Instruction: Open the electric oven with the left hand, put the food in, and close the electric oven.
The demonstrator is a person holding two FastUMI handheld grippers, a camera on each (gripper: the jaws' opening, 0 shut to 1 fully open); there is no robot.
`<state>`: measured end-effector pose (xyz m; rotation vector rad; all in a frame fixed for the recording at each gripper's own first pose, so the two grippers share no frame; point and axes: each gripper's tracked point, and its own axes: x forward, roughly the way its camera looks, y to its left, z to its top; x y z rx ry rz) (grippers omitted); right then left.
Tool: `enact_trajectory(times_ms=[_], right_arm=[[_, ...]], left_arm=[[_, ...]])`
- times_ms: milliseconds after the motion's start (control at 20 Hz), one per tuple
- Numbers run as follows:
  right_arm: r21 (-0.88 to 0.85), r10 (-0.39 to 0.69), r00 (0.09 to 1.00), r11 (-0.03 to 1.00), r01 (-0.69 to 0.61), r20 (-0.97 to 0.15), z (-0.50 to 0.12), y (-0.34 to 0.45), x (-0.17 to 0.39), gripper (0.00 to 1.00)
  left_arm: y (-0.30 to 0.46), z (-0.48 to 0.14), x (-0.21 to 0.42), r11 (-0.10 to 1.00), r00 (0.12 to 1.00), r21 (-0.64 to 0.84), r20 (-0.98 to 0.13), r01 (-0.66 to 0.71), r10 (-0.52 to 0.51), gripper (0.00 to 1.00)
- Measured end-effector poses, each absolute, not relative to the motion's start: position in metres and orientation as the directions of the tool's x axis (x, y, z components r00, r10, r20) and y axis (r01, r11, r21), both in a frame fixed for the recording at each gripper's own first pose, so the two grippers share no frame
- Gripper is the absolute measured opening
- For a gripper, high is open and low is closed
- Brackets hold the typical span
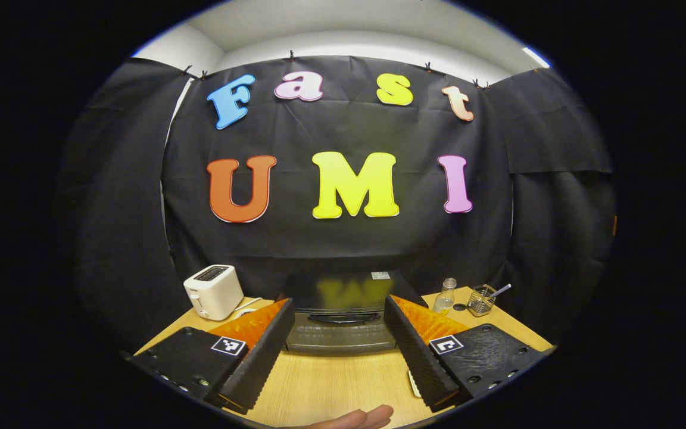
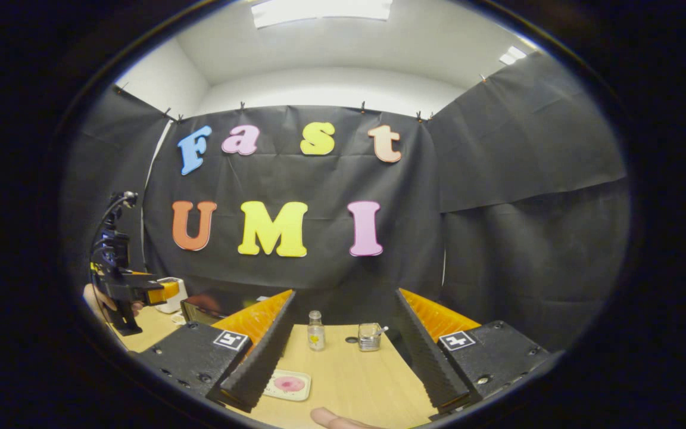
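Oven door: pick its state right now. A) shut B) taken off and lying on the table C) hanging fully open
A: in the left gripper view the oven sits with its door flat against the front, and the open left gripper has not reached it.

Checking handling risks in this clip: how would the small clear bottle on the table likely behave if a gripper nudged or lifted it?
The bottle stands upright, tall and narrow, so a sideways nudge would probably tip it. It looks like clear glass or hard plastic, likely stiff and somewhat slippery. It seems mostly empty, so probably light. Once over, its round body could roll on the table.
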<state>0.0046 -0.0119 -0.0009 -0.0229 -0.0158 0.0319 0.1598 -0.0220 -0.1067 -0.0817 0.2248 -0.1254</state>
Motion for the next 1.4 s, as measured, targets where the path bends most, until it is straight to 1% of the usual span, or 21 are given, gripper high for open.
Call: enact_trajectory(times_ms=[300, 450, 550, 750, 800, 900, 1000, 1150, 1400], right_arm=[[0.011, 0.072, 0.997, 0.997, -0.072, -0.009, -0.021, -0.019, 0.003, 1.00], [0.003, 0.059, 0.998, 0.998, -0.059, 0.005, -0.022, -0.031, 0.001, 1.00], [-0.008, 0.061, 0.998, 0.998, -0.060, 0.017, -0.020, -0.033, 0.001, 1.00], [0.008, 0.041, 0.999, 0.999, -0.041, 0.031, -0.017, -0.047, -0.002, 1.00], [0.010, 0.037, 0.999, 0.999, -0.037, 0.033, -0.015, -0.050, -0.004, 1.00], [0.018, 0.021, 0.999, 1.000, -0.022, 0.041, -0.011, -0.059, -0.007, 1.00], [0.017, 0.008, 0.999, 1.000, -0.009, 0.051, -0.005, -0.067, -0.008, 1.00], [0.019, -0.007, 0.998, 1.000, 0.006, 0.061, 0.002, -0.076, -0.014, 1.00], [0.032, -0.007, 0.997, 0.999, 0.005, 0.076, 0.012, -0.080, -0.025, 1.00]], left_arm=[[-0.060, -0.164, 0.230, 0.983, 0.943, -0.105, -0.283, 0.148, -0.172, 0.96], [-0.076, -0.199, 0.253, 0.983, 0.910, -0.109, -0.375, 0.148, -0.178, 0.96], [-0.076, -0.215, 0.261, 0.990, 0.894, -0.056, -0.426, 0.131, -0.142, 0.96], [-0.080, -0.235, 0.270, 0.994, 0.873, -0.017, -0.477, 0.109, -0.103, 0.96], [-0.075, -0.236, 0.273, 0.996, 0.873, 0.001, -0.481, 0.091, -0.079, 0.96], [-0.080, -0.236, 0.284, 0.992, 0.875, -0.029, -0.468, 0.123, -0.123, 0.97], [-0.070, -0.241, 0.284, 0.994, 0.864, -0.035, -0.492, 0.100, -0.104, 0.97], [-0.062, -0.241, 0.285, 0.996, 0.863, -0.055, -0.497, 0.073, -0.090, 0.97], [-0.061, -0.243, 0.267, 0.995, 0.853, -0.044, -0.513, 0.086, -0.096, 0.97]])
